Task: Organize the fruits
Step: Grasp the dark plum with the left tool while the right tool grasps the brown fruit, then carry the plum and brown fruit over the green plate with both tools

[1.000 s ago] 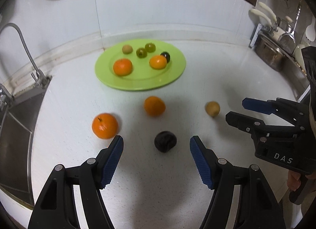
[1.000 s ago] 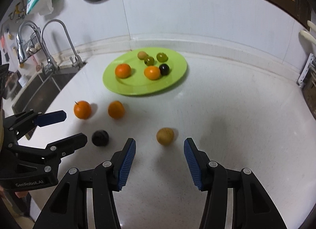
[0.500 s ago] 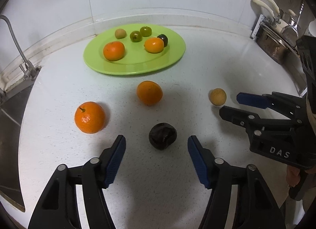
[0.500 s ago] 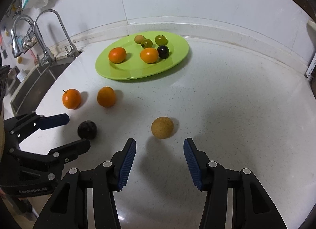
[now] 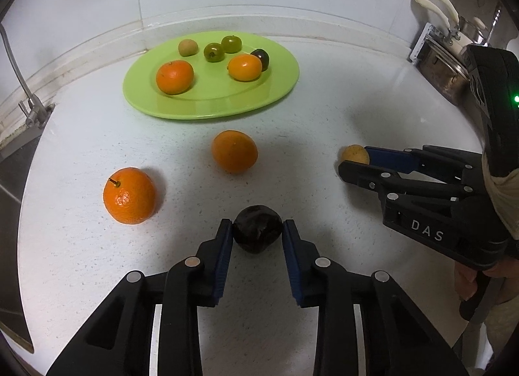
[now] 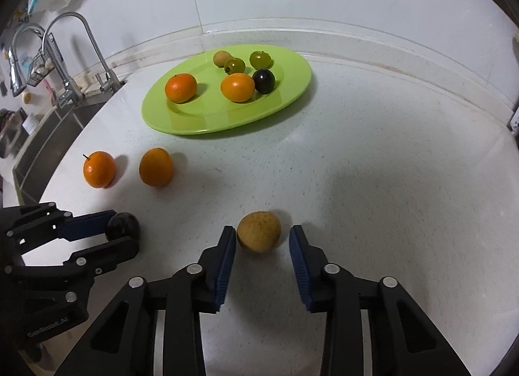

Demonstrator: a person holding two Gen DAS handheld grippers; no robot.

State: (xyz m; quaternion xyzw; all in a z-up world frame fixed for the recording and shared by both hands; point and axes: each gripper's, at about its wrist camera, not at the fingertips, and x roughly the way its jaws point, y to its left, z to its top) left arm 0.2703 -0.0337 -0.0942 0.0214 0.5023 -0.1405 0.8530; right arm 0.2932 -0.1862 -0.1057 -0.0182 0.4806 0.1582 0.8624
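Left wrist view. Pale countertop (image 5: 324, 110) ending at a raised wall lip behind, a sink edge (image 5: 22, 139) at far left and a steel pot (image 5: 438, 67) at far right. Bare surface broad to the right of the green plate (image 5: 207, 110) and in the near-left corner. On the plate, six fruits (image 5: 245, 67): two orange, two green, one tan, one dark. Off the plate, well apart: a stemmed orange (image 5: 129, 196) and a plain orange (image 5: 234, 151). Left gripper (image 5: 258, 224) just closed, both blue pads pressed to the sides of the dark fruit (image 5: 256, 236), still on the counter. Right gripper (image 5: 353, 162) at the right, angled down, fingers around the tan fruit (image 5: 353, 152).

Right wrist view. Counter open and bare across the whole right half, up to the curved wall lip; curved taps (image 6: 81, 38) and sink at upper left. Plate far centre, same six fruits inside its rim. Right jaws just narrowing, not clamped: tan fruit between them on the counter, one pad touching it, the other pad (image 6: 296, 246) just beside it with a thin gap. Left gripper at lower left, clamped on the dark fruit.
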